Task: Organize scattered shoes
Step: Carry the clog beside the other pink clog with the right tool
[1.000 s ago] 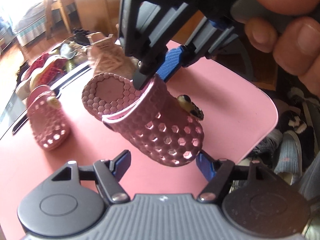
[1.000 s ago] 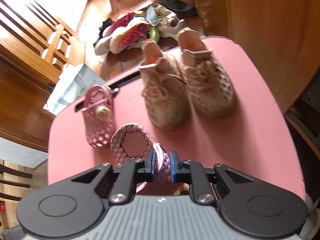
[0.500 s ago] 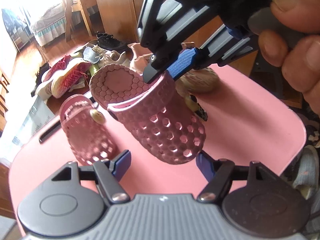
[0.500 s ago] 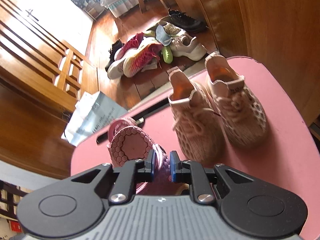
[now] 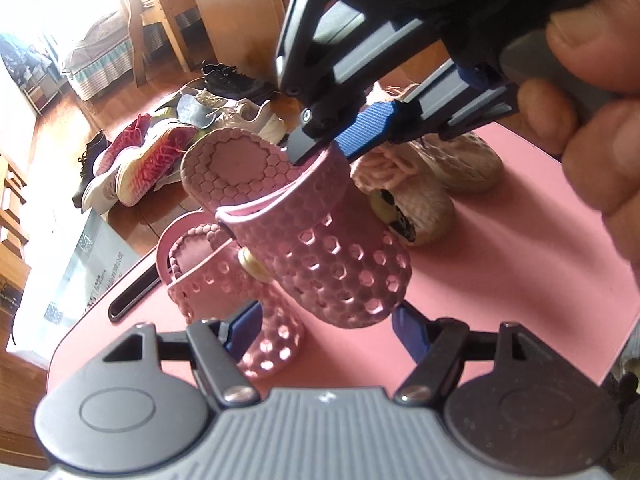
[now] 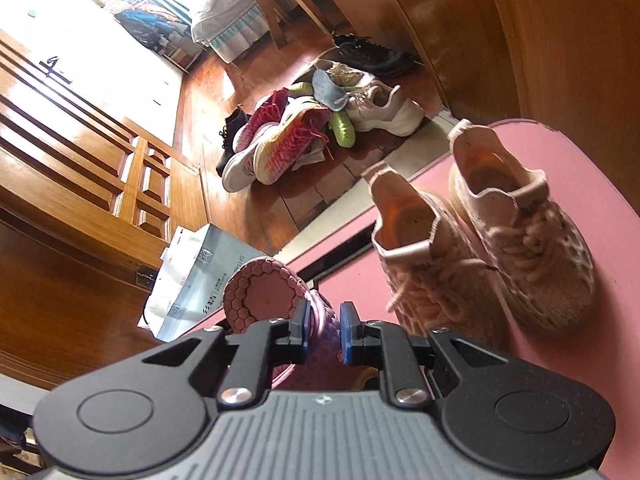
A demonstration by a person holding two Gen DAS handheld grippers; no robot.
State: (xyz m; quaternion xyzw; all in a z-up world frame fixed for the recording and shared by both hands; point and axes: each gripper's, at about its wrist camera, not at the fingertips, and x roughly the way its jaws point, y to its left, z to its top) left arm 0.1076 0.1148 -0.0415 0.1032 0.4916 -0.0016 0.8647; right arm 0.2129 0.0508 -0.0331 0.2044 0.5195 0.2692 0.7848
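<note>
A pink perforated clog (image 5: 320,248) hangs tilted above the pink table (image 5: 520,264), heel up and toe down. My right gripper (image 5: 320,144) is shut on the clog's upper edge near the heel; in its own view the gripper (image 6: 323,332) pinches that pink rim (image 6: 320,320). The matching clog (image 5: 224,280) lies flat on the table just left of and below the held one. My left gripper (image 5: 328,330) stands open, its blue pads either side of the held clog's toe without touching it. A pair of beige knit sneakers (image 6: 480,240) stands on the table's far right.
A heap of loose shoes (image 6: 312,128) lies on the wooden floor beyond the table, with black sneakers (image 6: 372,54) further back. A white paper bag (image 6: 200,272) sits on the floor by the table's left edge. A hand (image 5: 592,120) holds the right gripper.
The held clog has been carried left toward its mate on the table and now hangs partly over it. Both views have swung, showing more floor.
</note>
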